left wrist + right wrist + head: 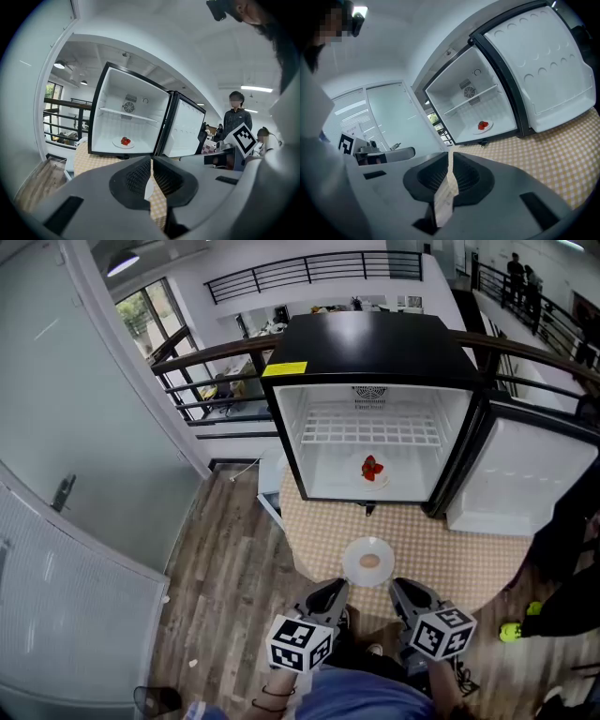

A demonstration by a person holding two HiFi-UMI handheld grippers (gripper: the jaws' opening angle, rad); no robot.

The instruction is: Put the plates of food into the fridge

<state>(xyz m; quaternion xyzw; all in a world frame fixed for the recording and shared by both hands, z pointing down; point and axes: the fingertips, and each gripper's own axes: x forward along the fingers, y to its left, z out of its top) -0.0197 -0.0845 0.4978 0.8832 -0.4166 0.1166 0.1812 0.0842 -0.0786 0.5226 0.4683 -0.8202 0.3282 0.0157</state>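
Note:
A white plate (352, 569) with a small brown piece of food (370, 562) lies on the checked tablecloth in front of the open fridge (375, 343). Inside, on the fridge floor, sits a second plate (383, 481) with red food (372, 467), also seen as the plate (117, 144) and plate (476, 131) in the gripper views. My left gripper (337, 589) (151, 161) and right gripper (397, 588) (450, 157) hover just short of the near plate's edge, one on each side. Both have their jaws together with nothing held; only a pale sliver of plate and cloth shows through each slit.
The fridge door (520, 474) swings open to the right. The round table (450, 559) drops off to wooden floor on the left. A glass wall (84, 427) stands at the left. A person (572, 549) stands at the right, another person (236, 119) behind.

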